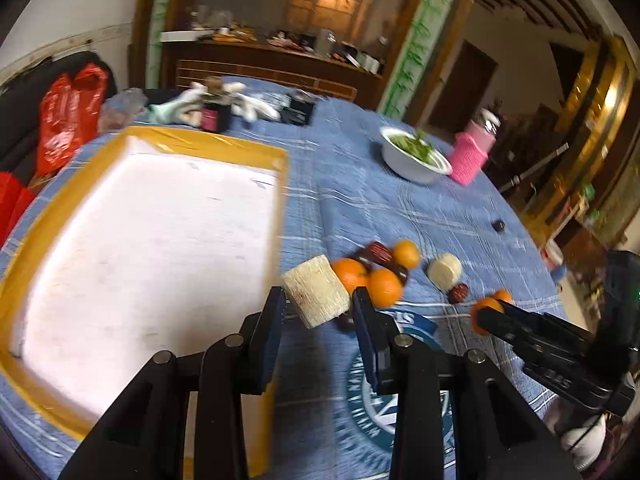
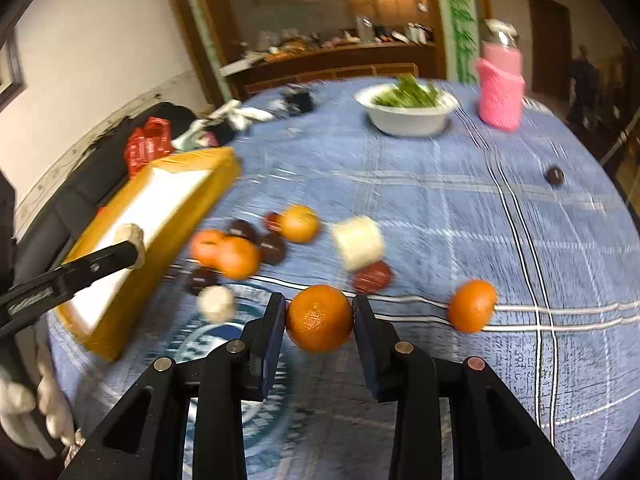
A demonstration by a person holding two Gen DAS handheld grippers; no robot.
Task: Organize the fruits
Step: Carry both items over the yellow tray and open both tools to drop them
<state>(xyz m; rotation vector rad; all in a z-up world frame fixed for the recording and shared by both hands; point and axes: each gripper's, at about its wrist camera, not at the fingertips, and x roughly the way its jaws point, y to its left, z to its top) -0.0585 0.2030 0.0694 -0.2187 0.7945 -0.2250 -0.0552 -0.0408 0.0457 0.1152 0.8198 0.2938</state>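
While the left gripper (image 1: pixel 318 300) clamps a pale, ridged cylinder of sugarcane (image 1: pixel 316 295) between its nearly closed pads, the piece hangs lifted off the table (image 1: pixel 400 208), just beside the right edge of a shallow white tray (image 1: pixel 152 232) with yellow-taped rims. Over on the right side, the right gripper (image 2: pixel 319 317) has its pads pressed on an orange (image 2: pixel 319 317), also held narrow, above the blue checked cloth. Another orange (image 2: pixel 472 306) lies loose on the cloth to its right. Between the two grippers sits a small heap: three more oranges (image 2: pixel 224 254), several dark red dates (image 2: pixel 272 247), and a second pale chunk (image 2: pixel 358 243) with a red date (image 2: pixel 373 277) touching it. A smaller pale piece (image 2: pixel 216 303) lies nearer the tray. Farther back stand a white bowl (image 2: pixel 408 110) of greens and a pink-sleeved bottle (image 2: pixel 500 88), close together, well apart from the fruit.
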